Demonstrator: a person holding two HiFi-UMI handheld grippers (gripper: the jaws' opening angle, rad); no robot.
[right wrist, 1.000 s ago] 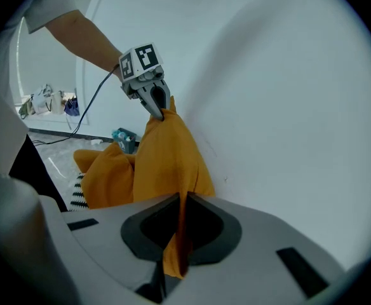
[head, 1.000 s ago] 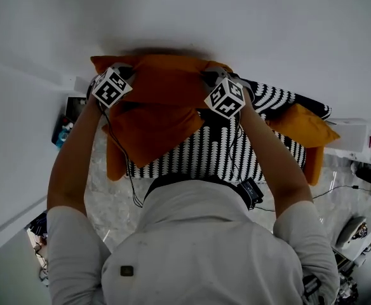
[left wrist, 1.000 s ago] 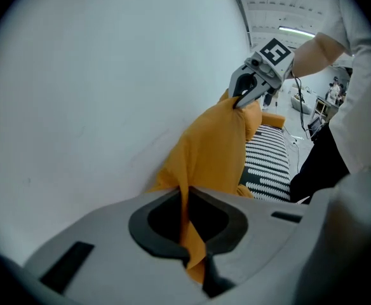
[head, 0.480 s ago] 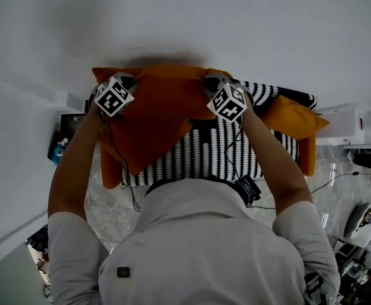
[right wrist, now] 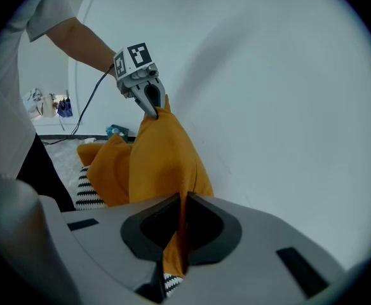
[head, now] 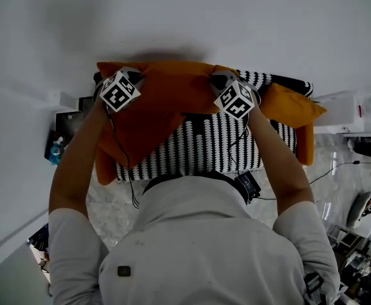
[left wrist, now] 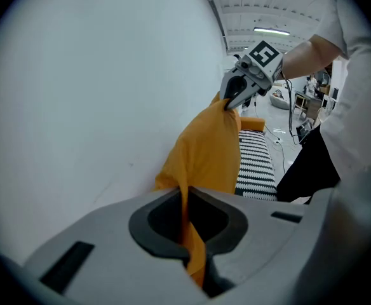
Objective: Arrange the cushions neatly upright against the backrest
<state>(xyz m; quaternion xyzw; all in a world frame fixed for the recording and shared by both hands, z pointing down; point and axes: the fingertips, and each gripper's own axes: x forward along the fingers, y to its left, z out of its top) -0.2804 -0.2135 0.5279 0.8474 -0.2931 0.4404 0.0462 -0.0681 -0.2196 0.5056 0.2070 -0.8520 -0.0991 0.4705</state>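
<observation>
Clenched fingers of left gripper (left wrist: 188, 230) and right gripper (right wrist: 180, 234) on orange cushion (head: 166, 91) top corners; likely needed keeping level, lowering upright onto striped sofa (head: 204, 148).

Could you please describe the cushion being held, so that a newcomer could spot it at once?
Start at the black-and-white striped sofa against the white wall. Over its left half hangs a plain orange fabric cushion. Unlike the orange cushion at the sofa's right end, this one is pinched at its two top corners by the left gripper and the right gripper.
</observation>
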